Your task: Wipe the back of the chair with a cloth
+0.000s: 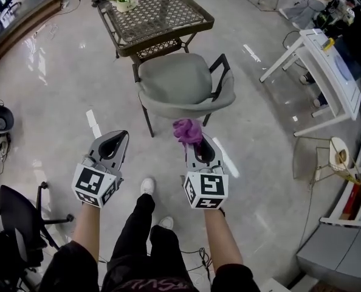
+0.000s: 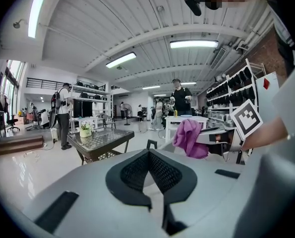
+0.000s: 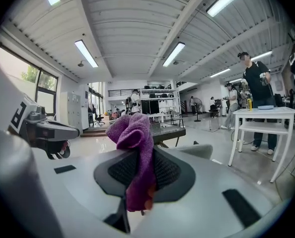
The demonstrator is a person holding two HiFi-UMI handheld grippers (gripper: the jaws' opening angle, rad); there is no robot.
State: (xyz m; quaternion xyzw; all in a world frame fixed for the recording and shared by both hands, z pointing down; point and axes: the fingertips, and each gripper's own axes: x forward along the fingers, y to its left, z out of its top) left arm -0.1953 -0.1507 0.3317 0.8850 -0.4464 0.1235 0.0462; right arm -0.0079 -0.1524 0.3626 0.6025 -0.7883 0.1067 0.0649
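The right hand-held gripper (image 1: pixel 195 145) is clamped on a purple cloth (image 3: pixel 135 148). The cloth is pinched between the dark pads, bunching up above the jaw tips with a tail hanging below them. The left hand-held gripper (image 2: pixel 148 155) is beside it and apart from it, jaws drawn together with nothing between them. Both are held out in front of the person, above the pale glossy floor (image 1: pixel 53 96).

Just beyond the cloth stands the grey chair (image 1: pixel 179 81) with black arm frames; the cloth is near its closest curved edge and not touching it. Past the chair is a dark table (image 1: pixel 156 14) with a woven top and a small flower pot (image 1: pixel 124 2) at its far corner. A white table (image 1: pixel 333 69) stands well off to the right.
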